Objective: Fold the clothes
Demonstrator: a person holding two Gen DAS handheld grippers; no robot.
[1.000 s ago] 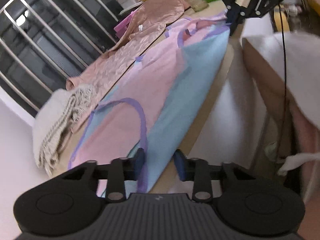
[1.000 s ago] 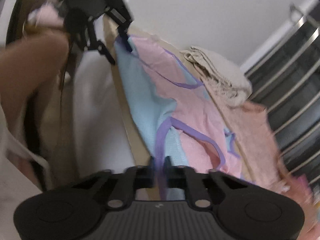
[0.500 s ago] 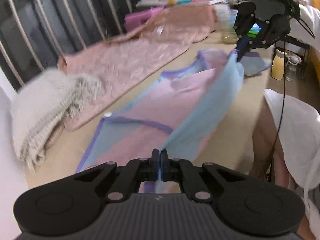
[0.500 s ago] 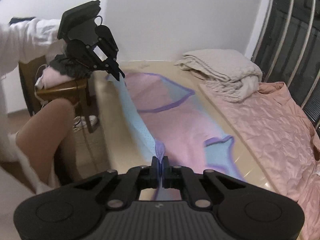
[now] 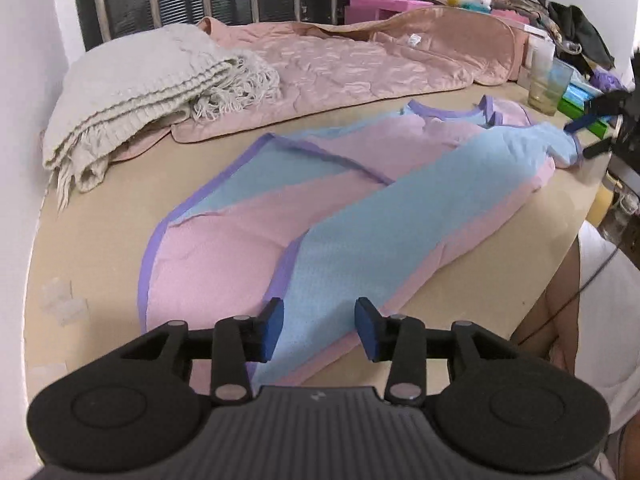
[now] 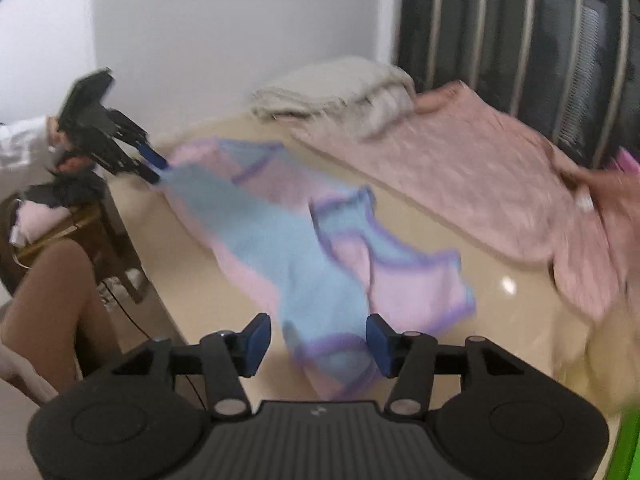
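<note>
A: Left wrist view first. Any containers?

B: A clear plastic cup [image 5: 547, 89] holding yellowish liquid stands at the far table edge, beside green boxes cut off by the frame. The left gripper [image 5: 319, 328] has its blue pads apart and opening, over the pink and light-blue garment with purple trim [image 5: 360, 208], not pinching it. The garment lies folded lengthwise on the beige table [image 5: 100, 232], bare at the left.

A: And the right wrist view?

B: Blurred. The right gripper [image 6: 318, 340] is opening too, with the garment's hem between its pads, unpressed. A cream knitted blanket [image 6: 340, 88] and a pink quilted cover [image 6: 480, 184] crowd the far side.
</note>
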